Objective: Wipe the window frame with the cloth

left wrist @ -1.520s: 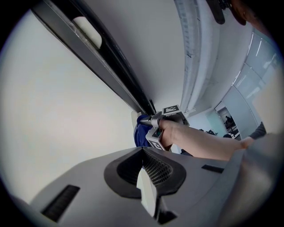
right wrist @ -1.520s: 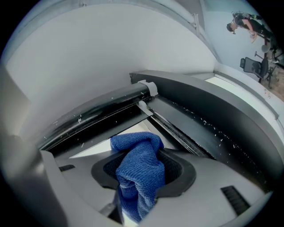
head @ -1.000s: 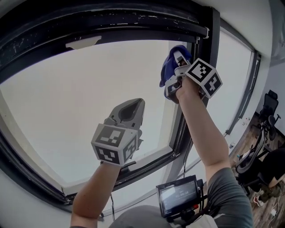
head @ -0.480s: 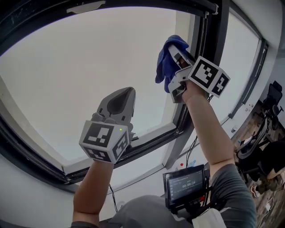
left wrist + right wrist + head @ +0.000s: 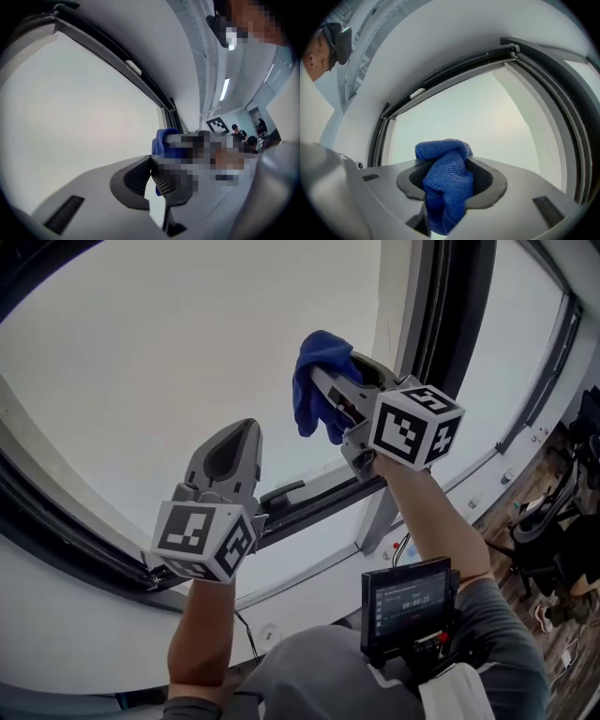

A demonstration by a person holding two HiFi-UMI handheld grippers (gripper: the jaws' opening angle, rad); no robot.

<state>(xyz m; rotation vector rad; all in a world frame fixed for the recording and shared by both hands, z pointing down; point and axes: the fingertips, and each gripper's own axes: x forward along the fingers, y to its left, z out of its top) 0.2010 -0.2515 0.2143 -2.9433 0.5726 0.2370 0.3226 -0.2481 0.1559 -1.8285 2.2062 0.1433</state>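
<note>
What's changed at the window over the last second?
The right claw, shut on the blue cloth, has come down beside the window frame's upright, from near the top corner toward the bottom rail. Nothing was taken up or let go. The left claw stays raised before the glass, empty.

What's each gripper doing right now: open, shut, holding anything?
Left gripper: jaws shut, nothing between them.
Right gripper: jaws shut on the blue cloth.
</note>
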